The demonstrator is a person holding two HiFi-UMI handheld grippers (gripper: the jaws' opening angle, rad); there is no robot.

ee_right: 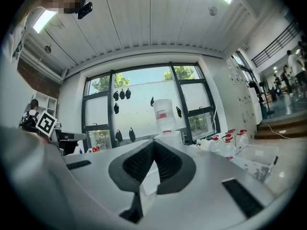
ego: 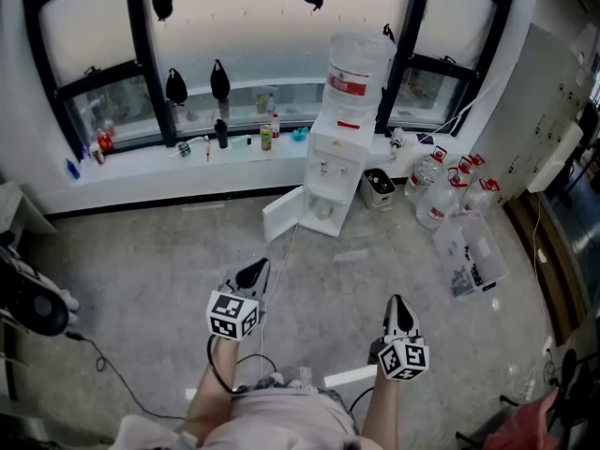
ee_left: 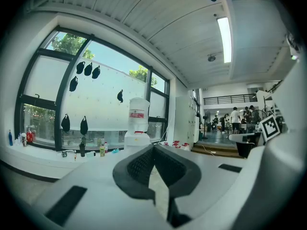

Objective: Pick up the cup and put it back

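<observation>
Grey speckled floor (ego: 141, 279) lies under both grippers, which are held level, side by side and well apart. The left gripper (ego: 255, 272) has its fingers pressed together on nothing, and so has the right gripper (ego: 399, 306). Both point toward a white water dispenser (ego: 339, 148) by the window, with water jugs (ego: 441, 186) just to its right. Where the cup is, no view tells.

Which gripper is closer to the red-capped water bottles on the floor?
Right. The right gripper is short of the water bottles, slightly left; the left gripper is much farther left.
</observation>
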